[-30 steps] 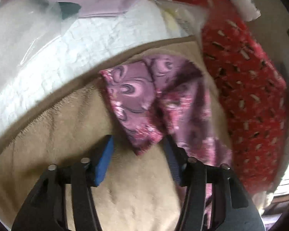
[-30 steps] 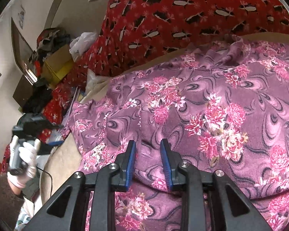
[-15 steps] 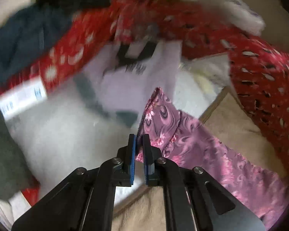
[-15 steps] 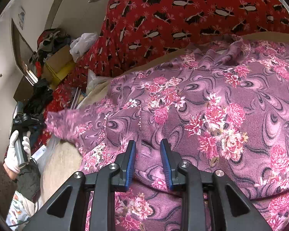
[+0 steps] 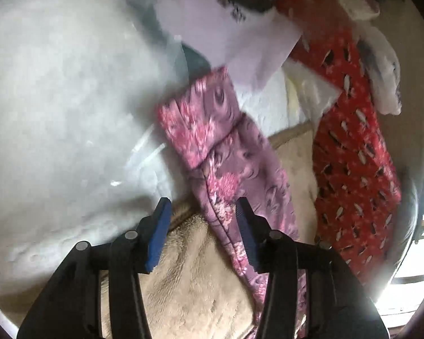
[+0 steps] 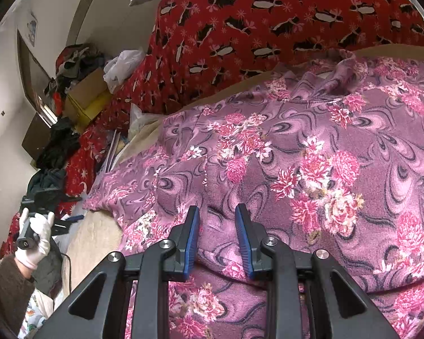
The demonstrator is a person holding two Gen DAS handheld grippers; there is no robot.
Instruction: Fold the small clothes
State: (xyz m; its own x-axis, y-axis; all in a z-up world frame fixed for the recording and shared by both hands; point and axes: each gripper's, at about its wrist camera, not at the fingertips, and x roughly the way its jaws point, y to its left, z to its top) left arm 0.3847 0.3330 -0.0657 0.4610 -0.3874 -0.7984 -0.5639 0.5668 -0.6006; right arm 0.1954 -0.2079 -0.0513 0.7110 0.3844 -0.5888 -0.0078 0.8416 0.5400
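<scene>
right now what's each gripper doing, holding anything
Left gripper: jaws opening, the purple floral garment's sleeve between them, no longer pinched.
Right gripper: jaws partly closed around a raised fold of the garment; a firm grip cannot be told.

The bed carries a tan fleece blanket (image 5: 195, 291) as its top layer, its bound edge running across the left wrist view. Spread on that blanket is the purple floral garment (image 6: 311, 169), which covers most of it in the right wrist view; one narrow end of the garment (a sleeve or a leg, hard to tell which) reaches past the blanket's edge onto a white quilted cover (image 5: 59, 99). A pale lilac sheet of fabric or paper (image 5: 229, 34) lies on that white cover. A red penguin-print blanket (image 6: 254, 25) is heaped along the far side, touching the tan blanket's edge.
</scene>
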